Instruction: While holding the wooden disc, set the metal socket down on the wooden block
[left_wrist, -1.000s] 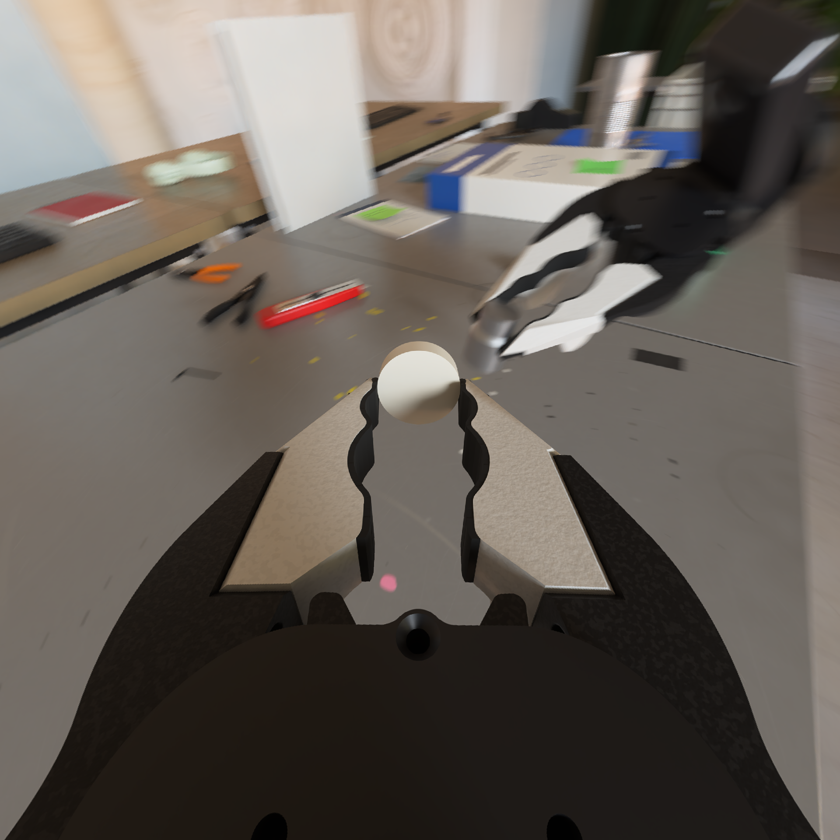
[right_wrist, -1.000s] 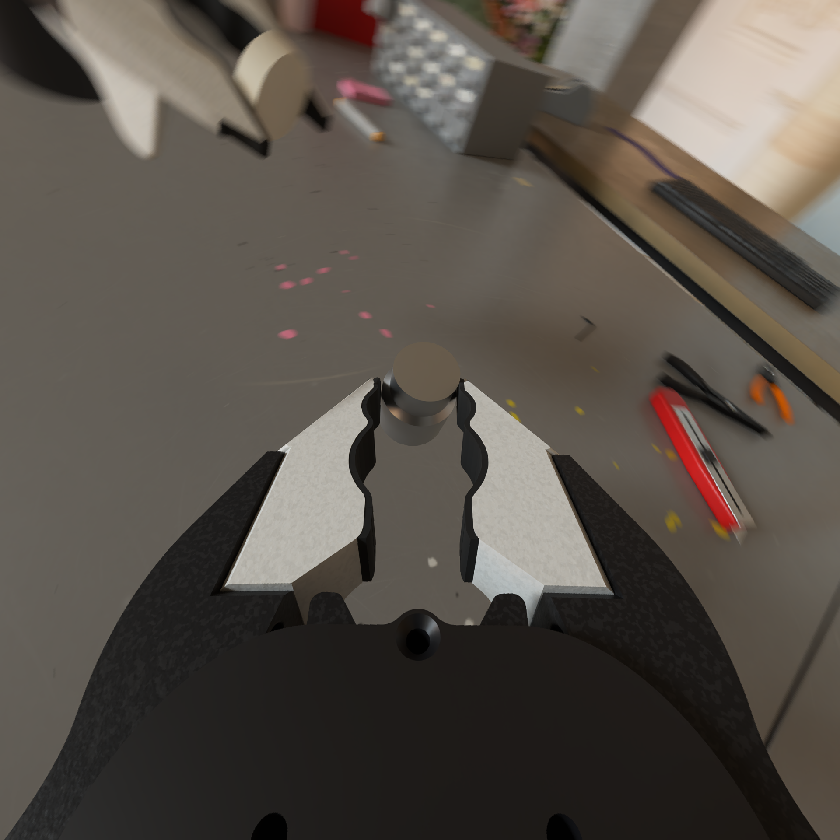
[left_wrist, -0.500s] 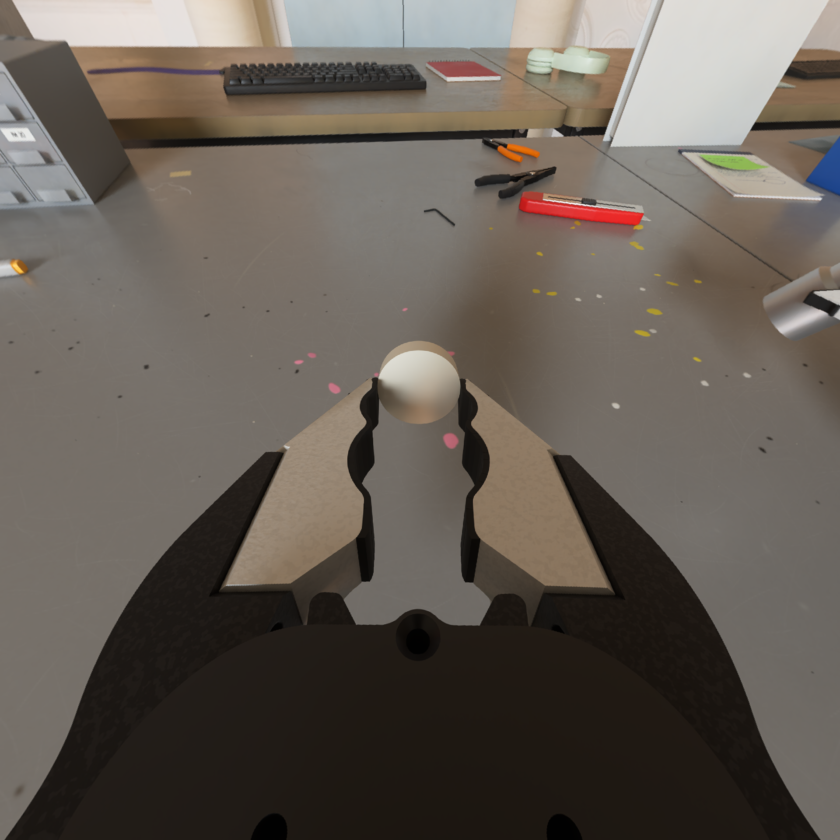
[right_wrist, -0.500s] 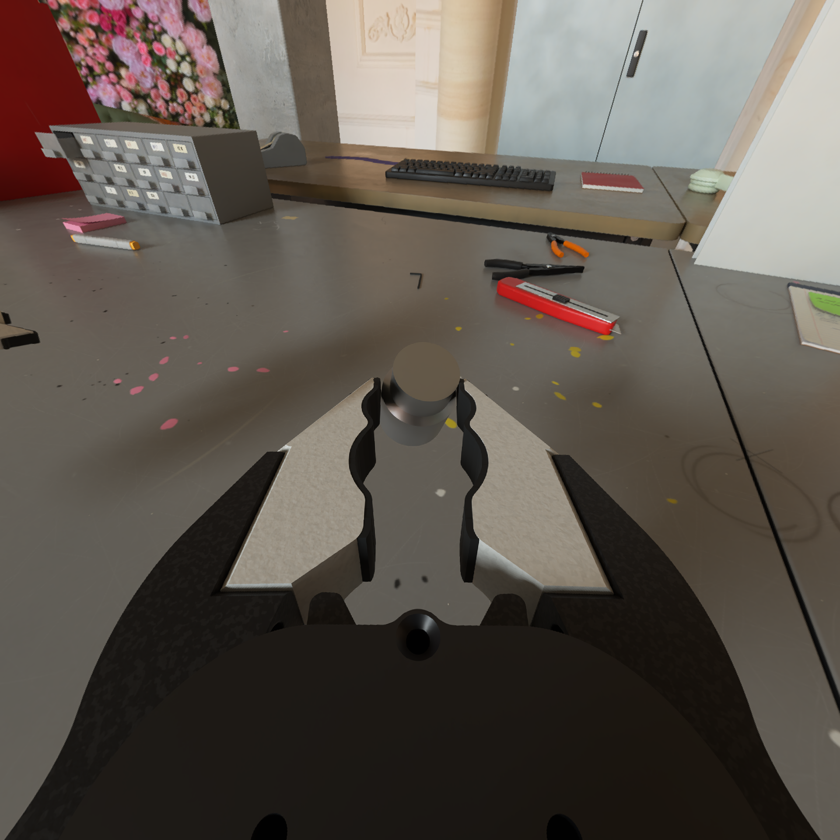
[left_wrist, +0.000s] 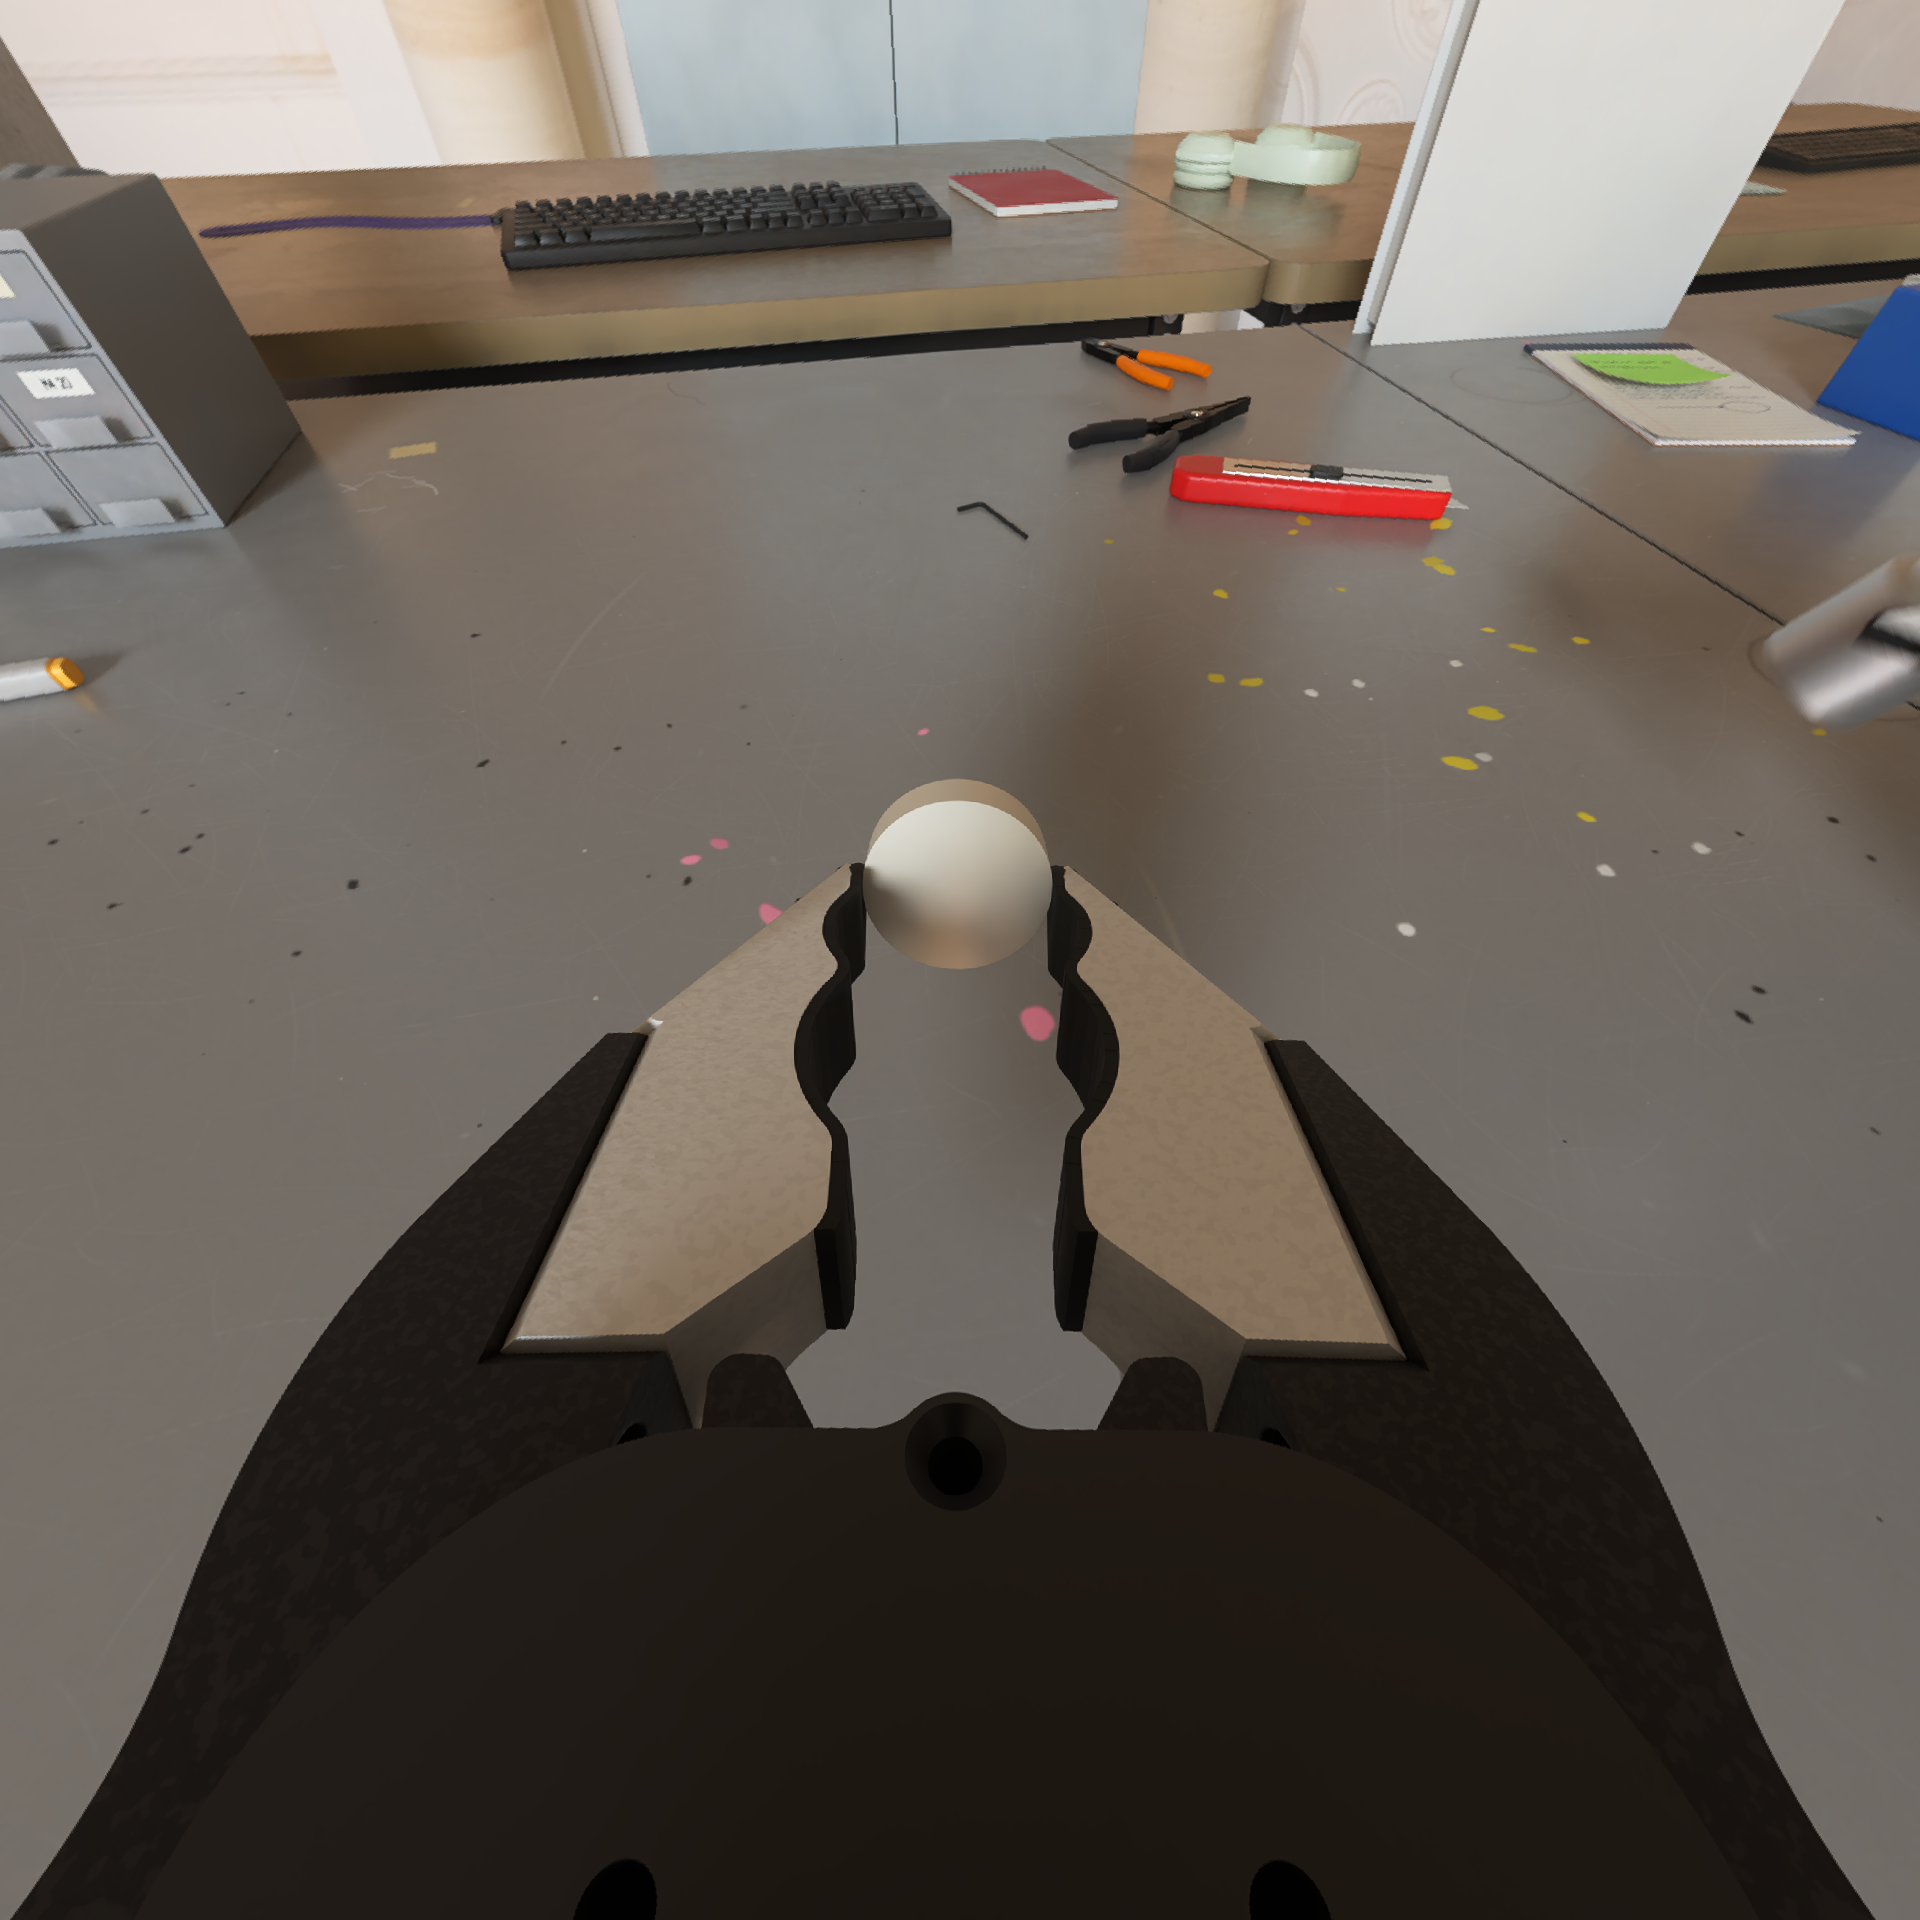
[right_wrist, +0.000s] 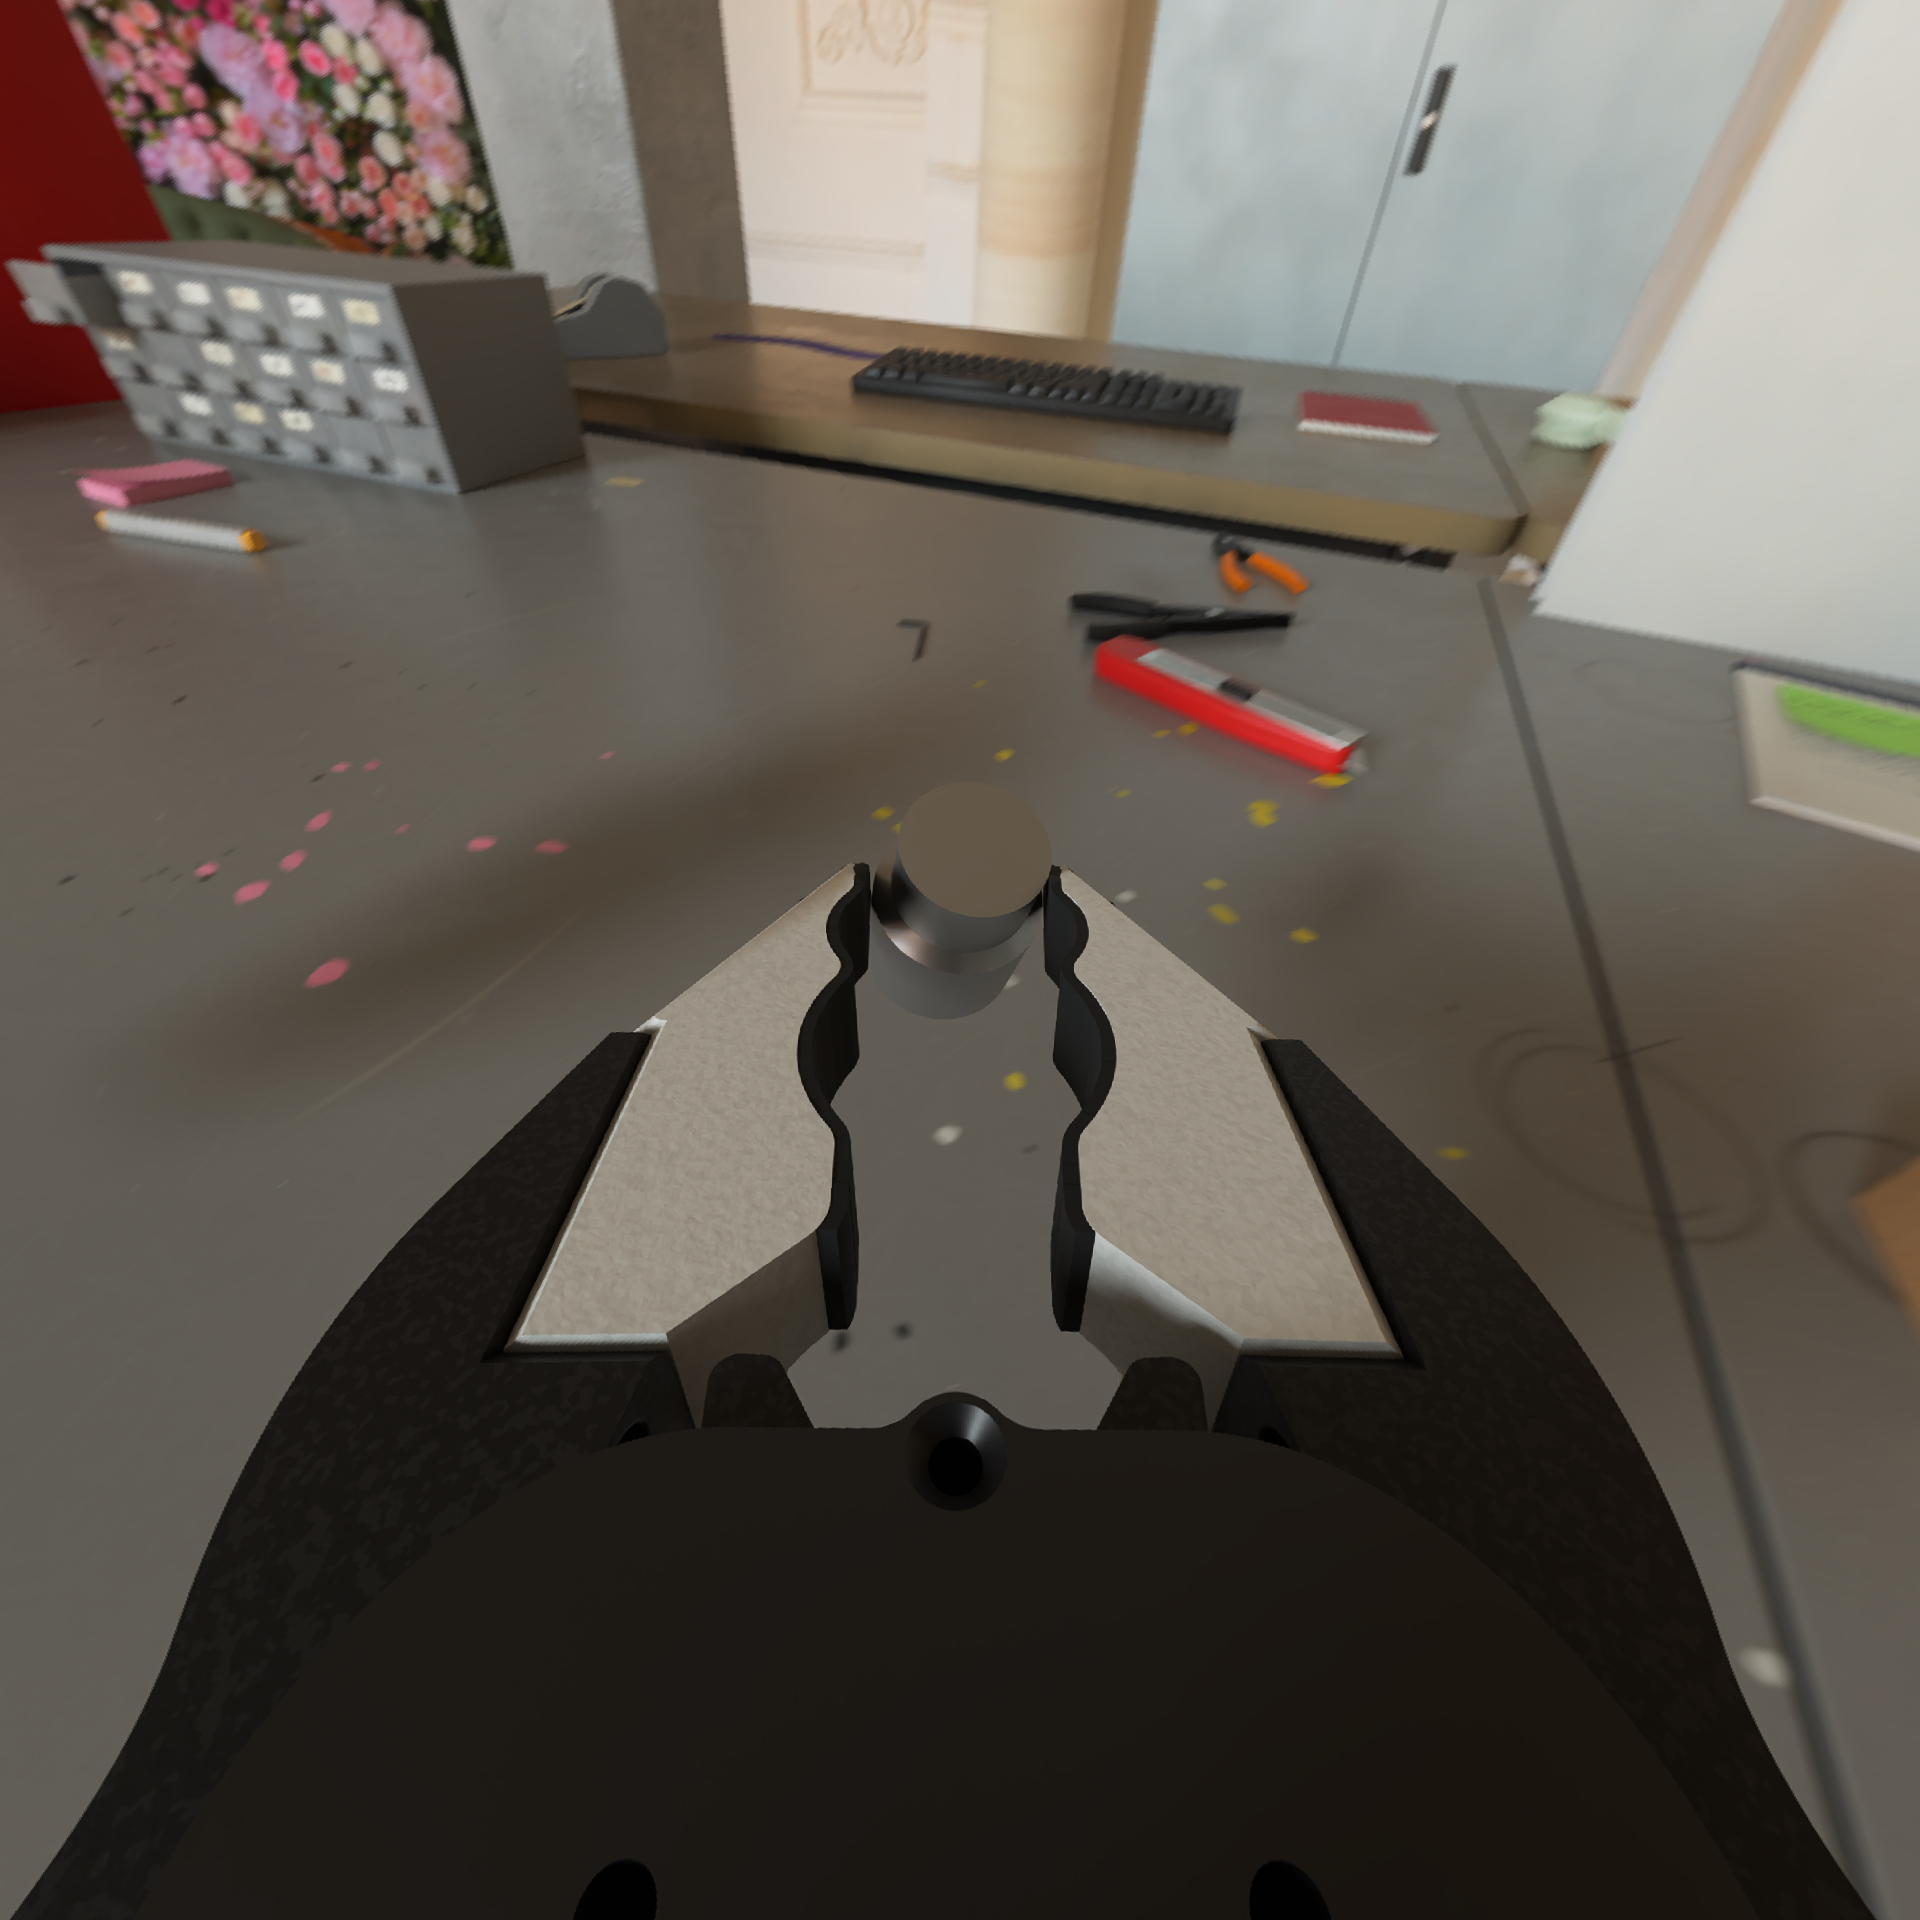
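My left gripper (left_wrist: 956, 896) is shut on a pale wooden disc (left_wrist: 954, 868), held at the fingertips above the grey table (left_wrist: 520, 935). My right gripper (right_wrist: 958, 902) is shut on a short metal socket (right_wrist: 951, 935), also held at the fingertips above the table. In the left wrist view the socket (left_wrist: 1844, 670) and a right fingertip show at the right edge. A blurred tan corner (right_wrist: 1889, 1236) at the right edge of the right wrist view may be the wooden block; most of it is out of frame.
A red utility knife (left_wrist: 1309, 488), black pliers (left_wrist: 1153, 428), orange pliers (left_wrist: 1148, 366) and a small hex key (left_wrist: 992, 520) lie ahead. A grey drawer cabinet (right_wrist: 312, 364) and a marker (right_wrist: 177, 530) are at the left. A white board (left_wrist: 1600, 156) and a notebook (left_wrist: 1683, 395) are at the right.
Both grippers swung from facing each other to facing the far desk, each keeping its hold. Since half a second ago the right view shifted slightly, and the tan corner came into view.
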